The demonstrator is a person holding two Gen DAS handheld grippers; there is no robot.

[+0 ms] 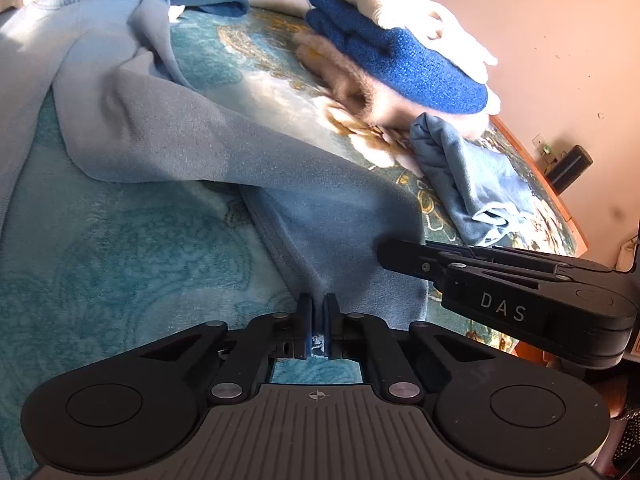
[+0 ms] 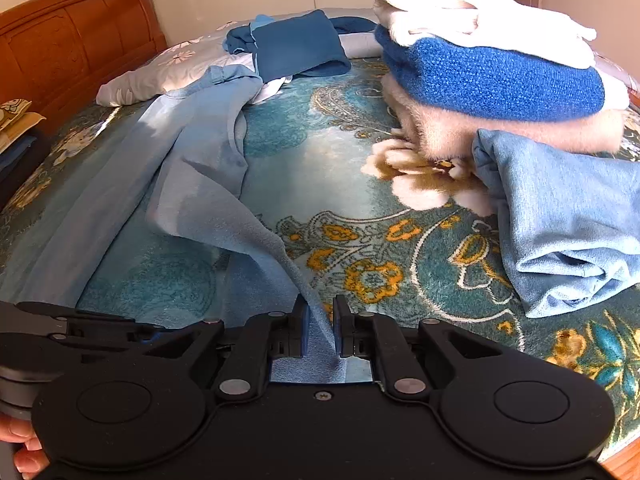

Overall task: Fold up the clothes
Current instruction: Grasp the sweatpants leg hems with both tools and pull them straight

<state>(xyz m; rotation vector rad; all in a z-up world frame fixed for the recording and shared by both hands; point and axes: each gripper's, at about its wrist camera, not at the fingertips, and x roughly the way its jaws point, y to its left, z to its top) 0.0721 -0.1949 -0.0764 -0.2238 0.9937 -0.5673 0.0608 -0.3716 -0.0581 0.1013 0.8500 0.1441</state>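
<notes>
Plush floral bedspread (image 2: 360, 184), left gripper (image 1: 319, 312) and right gripper (image 2: 321, 316) each pinching soft pale-blue fleece garment (image 1: 160, 120) hem.

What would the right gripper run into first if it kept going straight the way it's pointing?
The right gripper is already shut on the light blue garment, so it would push into that raised fold first, then probably the floral blanket; depth is unclear.

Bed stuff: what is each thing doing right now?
Light blue garment: spread out, unfolded, hem pinched.
Left hand-held gripper: shut on the hem.
Right hand-held gripper: shut on the hem.
Stack of sweaters: folded, piled.
Small blue cloth: folded, beside the stack.
Dark blue garment: crumpled.
</notes>
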